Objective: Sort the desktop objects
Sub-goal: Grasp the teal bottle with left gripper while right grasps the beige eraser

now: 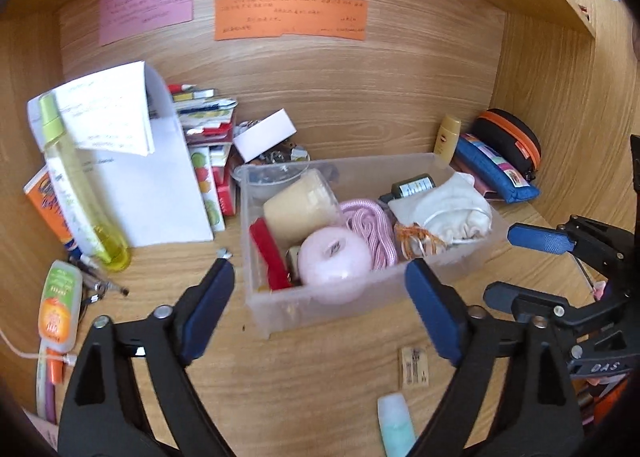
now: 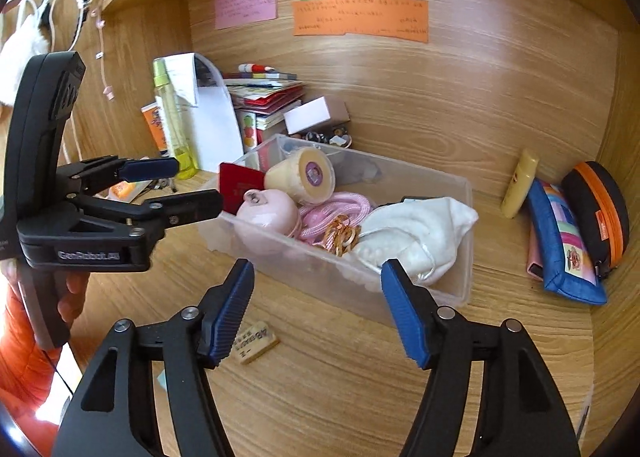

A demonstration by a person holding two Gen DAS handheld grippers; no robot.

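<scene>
A clear plastic bin [image 1: 360,299] [image 2: 460,193] stands on the wooden desk, filled with a pink round object [image 1: 334,257], pink cord [image 1: 372,225], a cream cup [image 1: 298,205], a red card [image 1: 270,255] and a white pouch [image 1: 452,209]. My left gripper [image 1: 320,289] is open and empty, just in front of the bin; it also shows in the right wrist view [image 2: 188,187]. My right gripper [image 2: 316,297] is open and empty, near the bin's front wall; it also shows in the left wrist view [image 1: 516,265]. A small wooden tag [image 2: 258,341] and a teal tube [image 1: 396,425] lie in front.
Papers, booklets and a yellow-green spray bottle [image 1: 76,185] crowd the back left. An orange-labelled tube [image 1: 58,305] and pens lie at left. A yellow bottle [image 2: 520,183], a blue pouch [image 2: 564,245] and a black-orange case [image 2: 600,213] sit at right. Sticky notes [image 1: 290,19] hang on the back wall.
</scene>
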